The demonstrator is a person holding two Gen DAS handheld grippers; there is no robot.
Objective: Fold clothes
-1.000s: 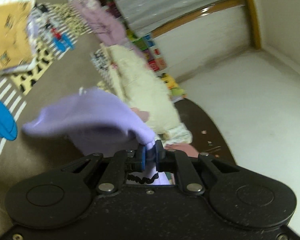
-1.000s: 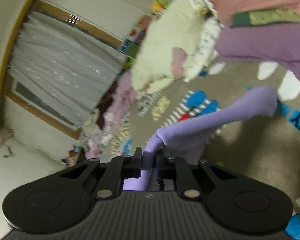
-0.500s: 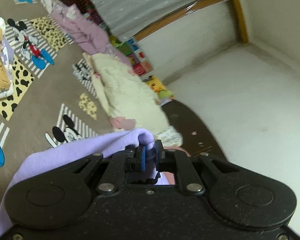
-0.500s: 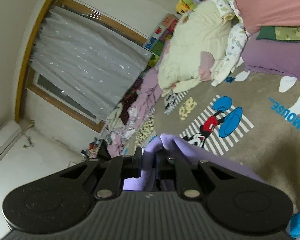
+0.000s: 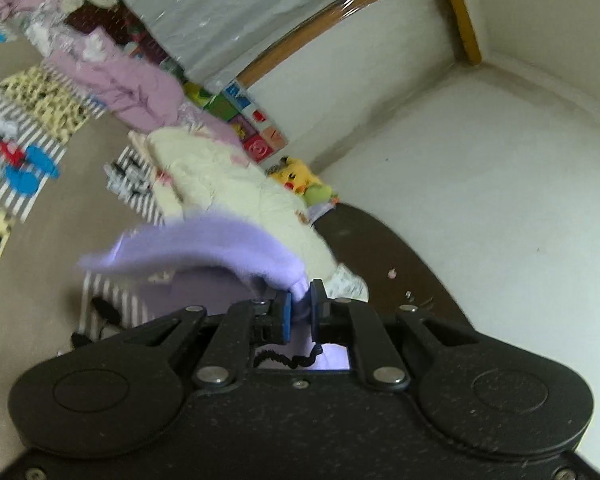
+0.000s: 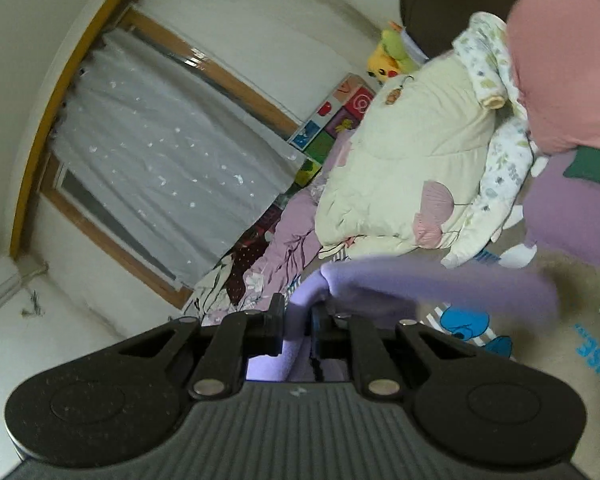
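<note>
A lavender fleece garment (image 5: 204,248) hangs in the air above the patterned carpet. My left gripper (image 5: 300,310) is shut on one edge of it, and the cloth spreads out to the left, blurred by motion. My right gripper (image 6: 298,322) is shut on another edge of the same garment (image 6: 440,284), which stretches out to the right, also blurred. The part of the cloth below both grippers is hidden by their black bodies.
A cream quilted blanket (image 5: 228,184) (image 6: 400,168) lies on the carpet ahead. Piles of pink-purple clothes (image 5: 128,88) sit by the curtained window (image 6: 172,152). A pink garment (image 6: 564,64), a purple one (image 6: 572,224), a yellow plush toy (image 5: 296,178) and a dark round table (image 5: 380,264) are nearby.
Both grippers have lifted and swung the lavender garment, which now flaps out in the air. Both cameras have tilted up, showing more wall and window. Both grips stay shut.
</note>
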